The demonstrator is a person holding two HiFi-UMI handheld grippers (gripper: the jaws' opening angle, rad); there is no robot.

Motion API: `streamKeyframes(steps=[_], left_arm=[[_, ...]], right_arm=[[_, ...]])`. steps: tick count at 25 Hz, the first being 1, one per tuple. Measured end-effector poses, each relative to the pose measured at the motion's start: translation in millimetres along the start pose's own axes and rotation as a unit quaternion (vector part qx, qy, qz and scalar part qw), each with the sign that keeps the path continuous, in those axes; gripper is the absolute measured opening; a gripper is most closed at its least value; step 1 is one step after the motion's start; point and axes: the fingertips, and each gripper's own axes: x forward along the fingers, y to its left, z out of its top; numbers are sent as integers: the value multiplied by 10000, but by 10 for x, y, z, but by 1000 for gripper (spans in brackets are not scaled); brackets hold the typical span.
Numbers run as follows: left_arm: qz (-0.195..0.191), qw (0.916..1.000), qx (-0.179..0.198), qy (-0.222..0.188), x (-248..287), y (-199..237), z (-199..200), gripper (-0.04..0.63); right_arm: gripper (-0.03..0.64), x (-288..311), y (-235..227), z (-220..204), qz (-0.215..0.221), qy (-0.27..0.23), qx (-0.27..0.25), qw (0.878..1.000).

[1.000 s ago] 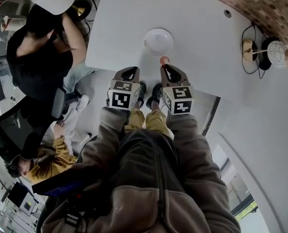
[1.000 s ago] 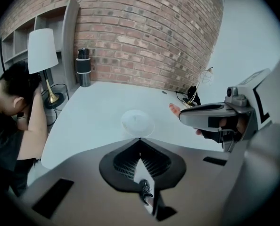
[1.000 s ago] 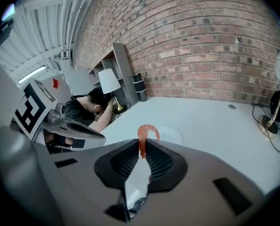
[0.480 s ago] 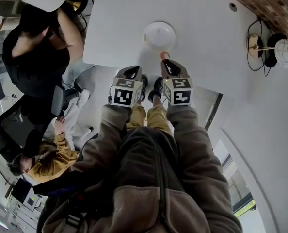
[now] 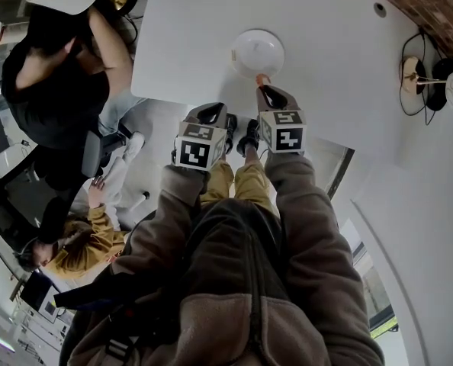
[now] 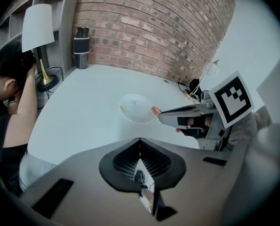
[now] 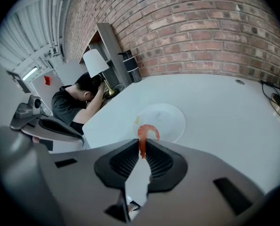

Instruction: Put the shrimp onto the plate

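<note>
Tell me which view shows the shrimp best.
The right gripper view: the shrimp curls large and orange, pinched in the right tongs. The head and left gripper views show only a small orange tip.

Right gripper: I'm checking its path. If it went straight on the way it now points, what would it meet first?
Probably the round white plate: it lies just ahead of the right gripper, whose claw is shut on the curled orange shrimp. Height above it is unclear.

I see a big white table (image 5: 188, 36) by a brick wall (image 6: 154, 27). A person in black (image 5: 51, 90) leans beside a white lamp (image 6: 37, 25).
</note>
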Motion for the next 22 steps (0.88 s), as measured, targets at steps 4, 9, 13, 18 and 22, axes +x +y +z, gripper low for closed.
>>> streamKeyframes(steps=[4,9,13,18,22], left_arm=[[33,10000,-47,38,18,62,1,5],[55,9999,-102,37,62,128,59,5],[30,9999,-122,-66,47,157,147,5],[61,9999,-125,9,68,228,181,5],[68,9999,-140,40,87,272,209,5]], right_arm=[[43,118,-47,48,26,61,-4,10000],[43,227,-97,88,34,119,-8,9999],[43,318,-132,111,-20,156,-6,9999],[43,433,-176,129,-15,245,74,9997],[43,539,-215,144,-36,335,83,9994]])
